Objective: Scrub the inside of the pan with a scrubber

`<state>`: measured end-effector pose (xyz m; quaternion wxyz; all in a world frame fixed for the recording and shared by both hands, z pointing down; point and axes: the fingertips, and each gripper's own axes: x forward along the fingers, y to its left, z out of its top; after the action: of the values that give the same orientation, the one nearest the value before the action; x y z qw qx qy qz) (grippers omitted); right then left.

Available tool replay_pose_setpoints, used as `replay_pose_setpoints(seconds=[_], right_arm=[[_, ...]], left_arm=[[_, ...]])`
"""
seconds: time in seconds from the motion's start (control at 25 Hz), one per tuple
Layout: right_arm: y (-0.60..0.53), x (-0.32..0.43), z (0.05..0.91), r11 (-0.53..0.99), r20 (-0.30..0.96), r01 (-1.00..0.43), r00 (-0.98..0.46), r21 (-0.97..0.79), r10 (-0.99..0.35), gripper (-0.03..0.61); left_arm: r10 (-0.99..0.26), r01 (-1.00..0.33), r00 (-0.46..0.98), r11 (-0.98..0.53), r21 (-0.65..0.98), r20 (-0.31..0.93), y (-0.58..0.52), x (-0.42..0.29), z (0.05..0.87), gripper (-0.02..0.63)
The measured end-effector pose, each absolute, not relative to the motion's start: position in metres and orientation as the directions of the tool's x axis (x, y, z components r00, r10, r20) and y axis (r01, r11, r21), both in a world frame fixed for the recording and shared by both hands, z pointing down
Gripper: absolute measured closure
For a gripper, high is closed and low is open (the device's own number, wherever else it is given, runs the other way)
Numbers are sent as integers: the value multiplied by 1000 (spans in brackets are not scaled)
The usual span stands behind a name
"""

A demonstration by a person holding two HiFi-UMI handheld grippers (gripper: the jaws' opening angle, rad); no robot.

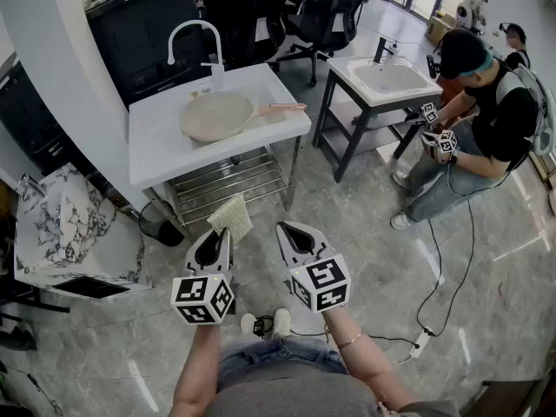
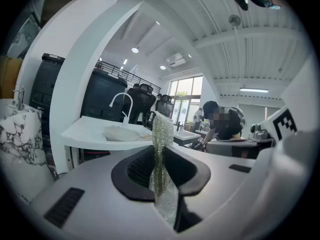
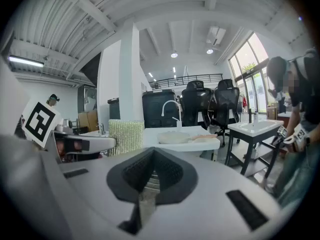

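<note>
Scene before scrubbing begins, read left to right from the white washstand with a curved white tap (image 1: 161, 142). On its top, right of the tap, lies the round cream pan with a pale wooden handle (image 1: 217, 115). Its inside looks bare and dry, with no suds, water or scrubber in it, so by my judgement none of the scrubbing is done. Below and in front of the washstand, well apart from the pan, the left gripper (image 1: 217, 243) has its jaws clamped on the yellow-green woven mesh scrubber (image 1: 231, 217), which stands up edge-on between the pads. Just right of it, the right gripper (image 1: 295, 237) has its jaws together with nothing between them. All the work is left: bringing the scrubber up to the washstand, probably steadying the handle, and rubbing the pan's inside. Right of the washstand stands a black-framed white basin (image 1: 388, 78), empty as far as can be seen, with a crouching person in dark clothing (image 1: 486, 120) beside it.
</note>
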<state>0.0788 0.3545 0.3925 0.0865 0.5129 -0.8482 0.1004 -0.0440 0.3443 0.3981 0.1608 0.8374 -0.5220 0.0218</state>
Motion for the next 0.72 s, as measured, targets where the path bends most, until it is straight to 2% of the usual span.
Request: replay_pose_setpoints(seconds=[0.24, 0.44, 0.72], right_arm=[[347, 87, 395, 456, 243, -884, -466, -99, -851, 571], [341, 90, 412, 479, 285, -864, -504, -157, -815, 569], [341, 102, 414, 500, 280, -855, -518, -137, -808, 569]], left_arm=[[-869, -882, 455, -410, 232, 195, 341, -34, 398, 545], [-866, -883, 453, -403, 242, 213, 335, -34, 403, 545], [-884, -893, 425, -374, 251, 193, 331, -36, 402, 545]])
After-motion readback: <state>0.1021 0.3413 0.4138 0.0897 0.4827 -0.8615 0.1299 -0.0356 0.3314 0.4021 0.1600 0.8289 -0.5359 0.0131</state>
